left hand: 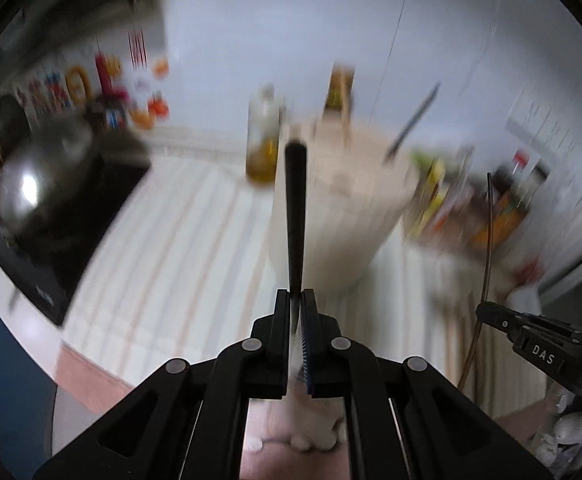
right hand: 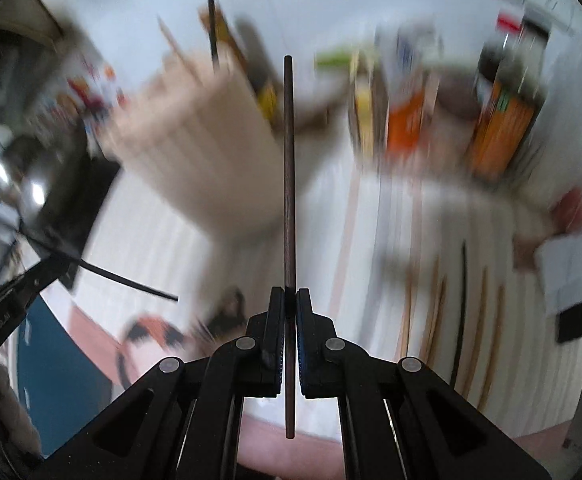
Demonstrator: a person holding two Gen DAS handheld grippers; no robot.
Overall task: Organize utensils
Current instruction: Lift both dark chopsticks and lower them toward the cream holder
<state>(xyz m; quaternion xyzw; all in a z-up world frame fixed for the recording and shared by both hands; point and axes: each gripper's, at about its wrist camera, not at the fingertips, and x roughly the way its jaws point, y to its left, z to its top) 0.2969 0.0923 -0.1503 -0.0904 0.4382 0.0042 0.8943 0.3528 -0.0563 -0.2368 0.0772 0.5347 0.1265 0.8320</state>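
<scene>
Left wrist view: left gripper [left hand: 296, 300] pinches a black-handled utensil [left hand: 295, 208] above the striped counter [left hand: 179, 248]; "DAS" reads on the right gripper [right hand: 287, 300], which pinches a dark chopstick [right hand: 289, 168].

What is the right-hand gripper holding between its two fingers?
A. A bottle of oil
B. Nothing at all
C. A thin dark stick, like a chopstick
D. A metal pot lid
C: the right gripper is shut on a thin dark chopstick that runs straight out between its pads.
</scene>
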